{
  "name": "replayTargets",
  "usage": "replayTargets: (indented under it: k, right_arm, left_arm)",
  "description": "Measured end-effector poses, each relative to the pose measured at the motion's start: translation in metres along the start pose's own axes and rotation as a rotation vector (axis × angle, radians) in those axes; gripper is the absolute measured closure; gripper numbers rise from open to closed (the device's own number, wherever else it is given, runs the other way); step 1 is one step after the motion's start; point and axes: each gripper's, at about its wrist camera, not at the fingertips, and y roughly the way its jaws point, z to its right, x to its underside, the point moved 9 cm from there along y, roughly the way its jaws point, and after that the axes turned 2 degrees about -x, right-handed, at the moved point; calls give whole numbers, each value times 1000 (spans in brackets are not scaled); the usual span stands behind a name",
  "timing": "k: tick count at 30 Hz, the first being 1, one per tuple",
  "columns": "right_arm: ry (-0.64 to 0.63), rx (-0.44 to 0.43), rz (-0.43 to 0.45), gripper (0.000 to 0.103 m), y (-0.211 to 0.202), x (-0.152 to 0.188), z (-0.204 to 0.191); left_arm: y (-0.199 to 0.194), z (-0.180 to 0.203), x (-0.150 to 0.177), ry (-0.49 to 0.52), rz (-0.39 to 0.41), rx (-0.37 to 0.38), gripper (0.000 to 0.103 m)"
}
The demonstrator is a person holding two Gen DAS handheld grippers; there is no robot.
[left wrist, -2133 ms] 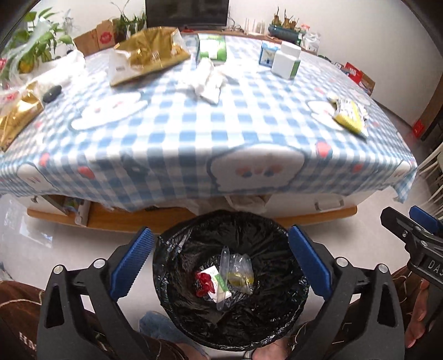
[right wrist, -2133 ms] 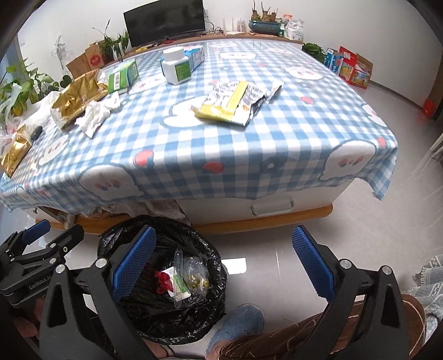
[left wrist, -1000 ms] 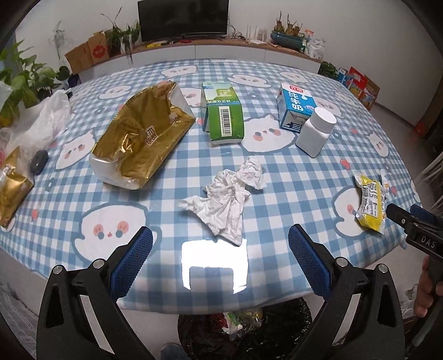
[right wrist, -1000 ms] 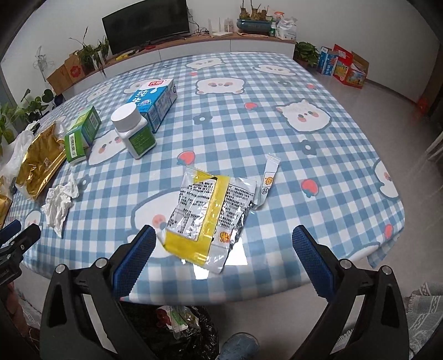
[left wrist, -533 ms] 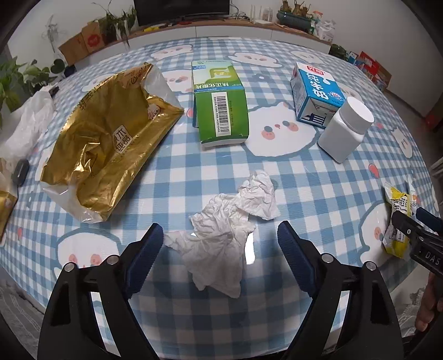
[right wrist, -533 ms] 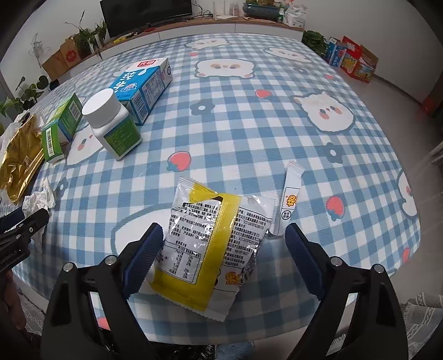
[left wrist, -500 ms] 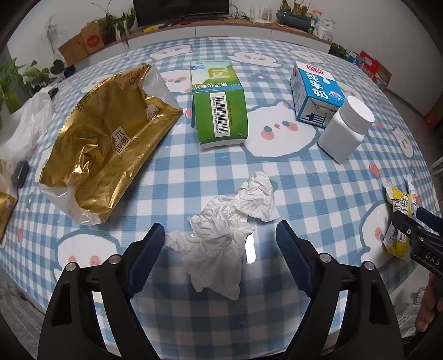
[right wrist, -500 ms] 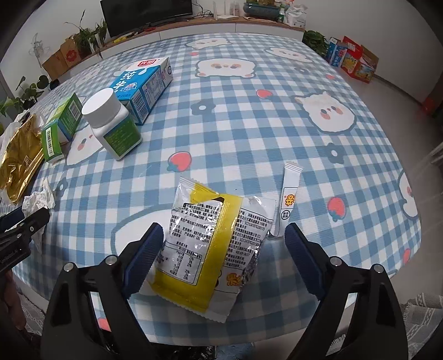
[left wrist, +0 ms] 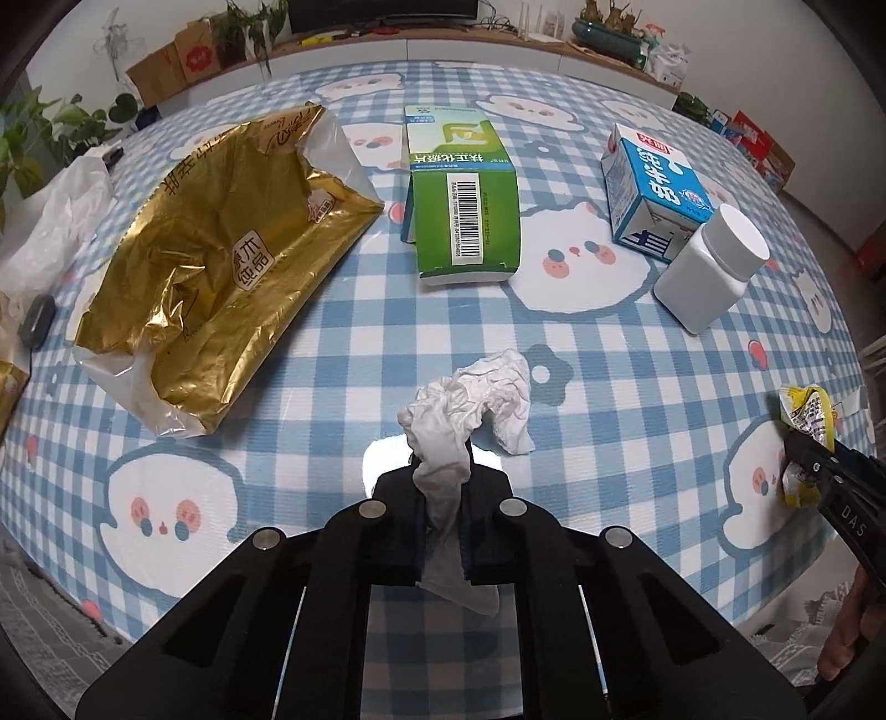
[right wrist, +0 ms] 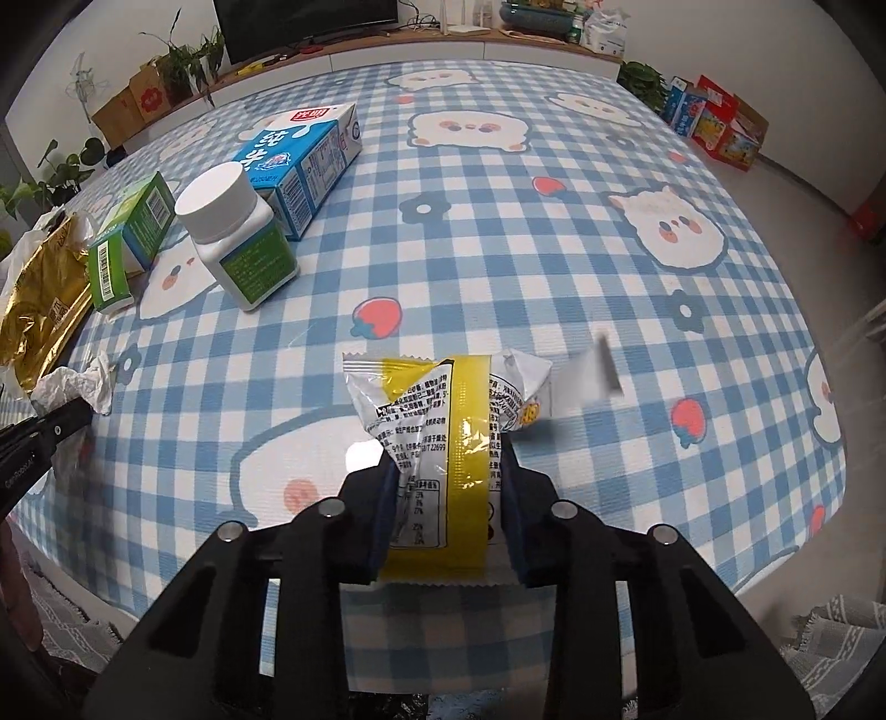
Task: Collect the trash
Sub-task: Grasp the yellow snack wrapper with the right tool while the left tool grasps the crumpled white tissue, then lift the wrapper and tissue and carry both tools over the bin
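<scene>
Both grippers have just clamped shut. Left gripper [left wrist: 443,518] now pinches the crumpled tissue [left wrist: 470,410] at the table's [left wrist: 637,387] near edge; right gripper [right wrist: 446,498] squeezes the yellow snack wrapper [right wrist: 437,437], a small sachet [right wrist: 587,374] blurred beside it. Both pieces look ready to lift to the bin.

Checked tablecloth [left wrist: 637,387] — television [right wrist: 304,22], potted plants [right wrist: 177,61] behind.
</scene>
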Motion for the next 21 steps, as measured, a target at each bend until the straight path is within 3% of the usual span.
replayTargets:
  k: [21]
  right_arm:
    - [-3,-6,44,76,-23,-2,-2]
  left_arm:
    - [-22,8,8,20,34,28,96]
